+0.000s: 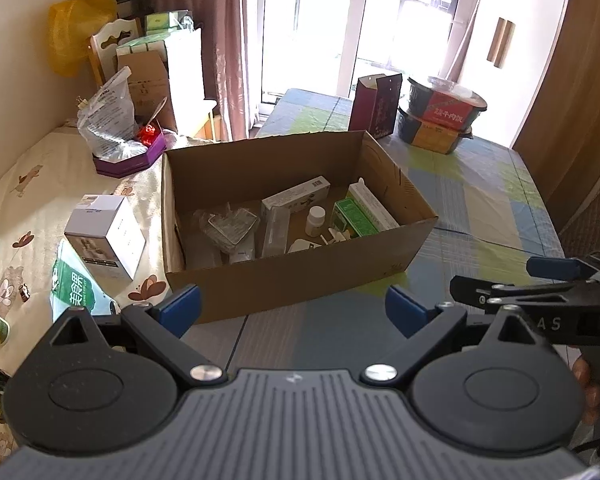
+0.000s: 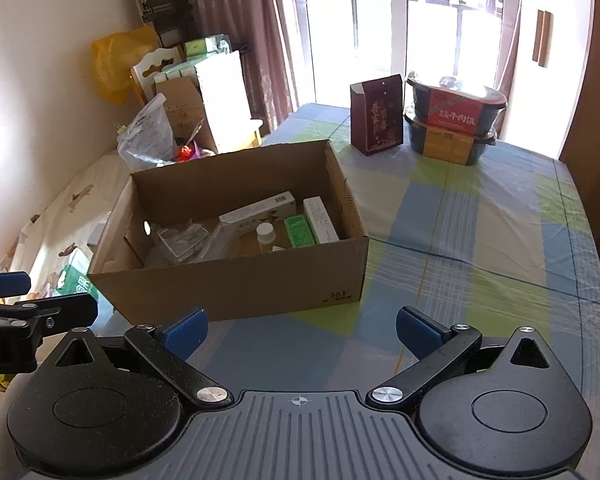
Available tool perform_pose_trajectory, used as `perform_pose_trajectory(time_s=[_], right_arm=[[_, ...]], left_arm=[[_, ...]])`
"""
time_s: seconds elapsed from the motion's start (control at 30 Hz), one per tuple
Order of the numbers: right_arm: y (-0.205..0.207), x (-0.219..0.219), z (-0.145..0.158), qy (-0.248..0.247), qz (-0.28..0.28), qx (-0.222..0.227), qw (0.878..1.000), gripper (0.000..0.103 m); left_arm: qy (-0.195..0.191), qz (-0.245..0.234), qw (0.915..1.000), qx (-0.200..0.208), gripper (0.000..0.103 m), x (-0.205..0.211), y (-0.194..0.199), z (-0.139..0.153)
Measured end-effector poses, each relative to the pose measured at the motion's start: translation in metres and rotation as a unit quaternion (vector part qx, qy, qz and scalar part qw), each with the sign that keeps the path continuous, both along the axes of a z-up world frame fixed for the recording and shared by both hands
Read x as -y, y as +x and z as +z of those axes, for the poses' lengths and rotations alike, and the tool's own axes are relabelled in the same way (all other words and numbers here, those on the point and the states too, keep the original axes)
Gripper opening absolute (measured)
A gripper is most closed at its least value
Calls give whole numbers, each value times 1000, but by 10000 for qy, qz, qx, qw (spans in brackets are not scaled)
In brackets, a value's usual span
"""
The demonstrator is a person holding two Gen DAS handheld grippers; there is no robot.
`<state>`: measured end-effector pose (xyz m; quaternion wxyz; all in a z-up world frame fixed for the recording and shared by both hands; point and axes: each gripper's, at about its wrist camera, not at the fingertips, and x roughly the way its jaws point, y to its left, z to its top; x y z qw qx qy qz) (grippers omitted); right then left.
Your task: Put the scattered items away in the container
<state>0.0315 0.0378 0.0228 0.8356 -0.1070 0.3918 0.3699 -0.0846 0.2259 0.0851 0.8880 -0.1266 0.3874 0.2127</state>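
— How are you holding your tools?

— I have both low and level over the near edge of the table (image 2: 480, 216), pointing forward at the cardboard box (image 1: 300, 276). My left gripper (image 1: 293, 309) has its blue fingers spread wide with nothing between them. My right gripper (image 2: 300, 330) is the same: fingers far apart, empty.

— Are the two close together?

— Side by side. In the left view my right gripper juts in from the right edge, seen side-on, with my fingers (image 1: 584, 380) wrapped round its handle. In the right view the left gripper shows at the left edge, just beside mine.

— And the box?

— It stands open on the table, straight ahead of both tools and apart from them. Inside lie a long white carton (image 2: 258, 210), a green carton (image 2: 299, 231), another white carton (image 2: 321, 220) along the right wall, a small white bottle (image 2: 265, 235) and some clear plastic packaging (image 2: 182, 242).

— Anything outside it?

— To its left, on the flowered cloth (image 1: 16, 200), a white and grey carton (image 1: 106, 236) stands beside the box, with a green packet (image 1: 74, 286) in front of it. Farther back are a purple tray (image 1: 130, 160) holding a plastic bag, and on the checked cloth behind the box a dark red carton (image 2: 376, 114) next to two stacked black food bowls (image 2: 454, 120).
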Motion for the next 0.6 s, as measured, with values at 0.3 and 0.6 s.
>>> perform_pose_trajectory(time_s=[0.3, 0.6], right_arm=[[-20, 14, -1, -43, 23, 105, 9999, 103], [-28, 30, -4, -48, -71, 79, 9999, 103]], left_arm=[[139, -108, 9998, -3, 97, 18, -10, 0], [242, -219, 9995, 7, 97, 31, -19, -3]])
